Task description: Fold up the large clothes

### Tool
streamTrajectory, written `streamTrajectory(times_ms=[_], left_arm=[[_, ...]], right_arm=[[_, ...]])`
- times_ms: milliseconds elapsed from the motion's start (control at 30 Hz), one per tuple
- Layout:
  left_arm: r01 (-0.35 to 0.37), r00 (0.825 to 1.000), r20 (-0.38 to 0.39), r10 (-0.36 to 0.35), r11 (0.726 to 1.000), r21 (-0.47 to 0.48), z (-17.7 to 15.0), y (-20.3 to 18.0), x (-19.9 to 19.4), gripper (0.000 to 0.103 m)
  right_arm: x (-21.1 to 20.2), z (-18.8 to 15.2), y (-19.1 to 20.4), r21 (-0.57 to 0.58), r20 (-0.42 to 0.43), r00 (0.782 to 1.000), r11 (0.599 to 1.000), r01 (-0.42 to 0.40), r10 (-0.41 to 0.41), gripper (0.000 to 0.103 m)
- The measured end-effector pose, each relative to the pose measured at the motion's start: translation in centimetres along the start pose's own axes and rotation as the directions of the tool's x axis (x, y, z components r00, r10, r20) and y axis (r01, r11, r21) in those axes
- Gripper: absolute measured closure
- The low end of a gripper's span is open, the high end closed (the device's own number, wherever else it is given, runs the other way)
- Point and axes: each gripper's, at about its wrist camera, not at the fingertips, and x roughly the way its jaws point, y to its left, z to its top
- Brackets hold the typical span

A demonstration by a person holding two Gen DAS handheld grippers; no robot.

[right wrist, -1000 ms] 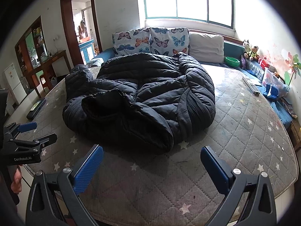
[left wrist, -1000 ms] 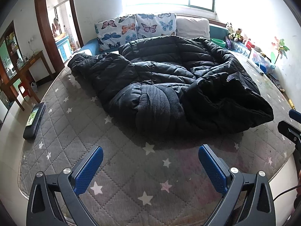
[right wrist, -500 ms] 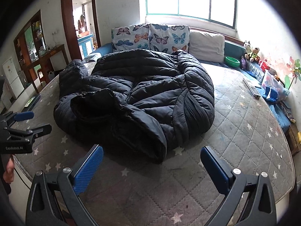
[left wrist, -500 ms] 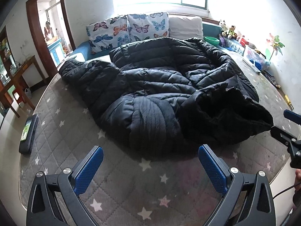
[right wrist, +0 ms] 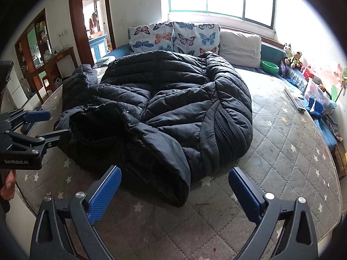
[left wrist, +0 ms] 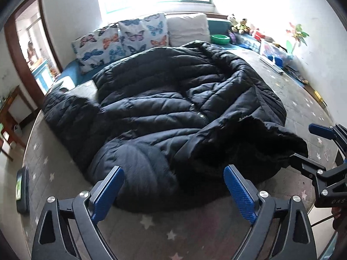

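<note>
A large black puffer jacket [left wrist: 173,112] lies crumpled on the grey star-patterned mattress [left wrist: 177,234]; it also shows in the right wrist view [right wrist: 173,108]. Its hood opening faces the near edge. My left gripper [left wrist: 173,186] is open and empty, close above the jacket's near hem. My right gripper [right wrist: 173,190] is open and empty, just in front of the hood edge. The right gripper also shows at the right edge of the left wrist view [left wrist: 312,149], and the left gripper at the left edge of the right wrist view [right wrist: 43,125].
Butterfly pillows [right wrist: 173,36] and a white pillow [right wrist: 240,47] line the far side. A green bowl [right wrist: 270,66], soft toys [right wrist: 292,57] and boxes [right wrist: 314,106] sit along the right edge. A dark flat device [left wrist: 22,188] lies at the mattress's left edge.
Both grippers have moved forward toward the jacket; it fills more of both views. The jacket has not moved. Both grippers stay open.
</note>
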Motion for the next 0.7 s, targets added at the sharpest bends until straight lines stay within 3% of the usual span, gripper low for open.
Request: streamTrajectory(times_ms=[233, 333, 600, 667, 700], left_arm=[[0.079, 0.996, -0.045, -0.078, 0.996, 0.035, 1.8, -1.1, 2.5, 0.015], [0.121, 0.989, -0.092, -0.119, 0.992, 0.020, 2.2, -1.0, 4.1, 0.028], [0.168, 0.978, -0.126, -0.165, 0.986, 0.018, 1.5, -0.4, 5.8, 0.065], [0.160, 0.981, -0.116, -0.155, 0.986, 0.037, 1.2, -0.5, 5.6, 0.073], [0.159, 0.982, -0.112, -0.154, 0.986, 0.042, 1.1, -0.5, 5.4, 0.075]], right_arm=[[0.9, 0.3, -0.3, -0.013, -0.025, 1.000, 1.000, -0.002, 0.002, 0.006], [1.5, 0.4, -0.4, -0.009, -0.042, 0.999, 1.000, -0.012, 0.012, 0.010], [2.4, 0.1, -0.7, -0.012, -0.090, 0.996, 0.999, -0.030, 0.028, 0.036], [2.7, 0.1, -0.5, -0.016, -0.097, 0.995, 0.999, -0.038, 0.036, 0.054], [2.8, 0.2, -0.4, -0.016, -0.101, 0.994, 0.999, -0.045, 0.043, 0.058]])
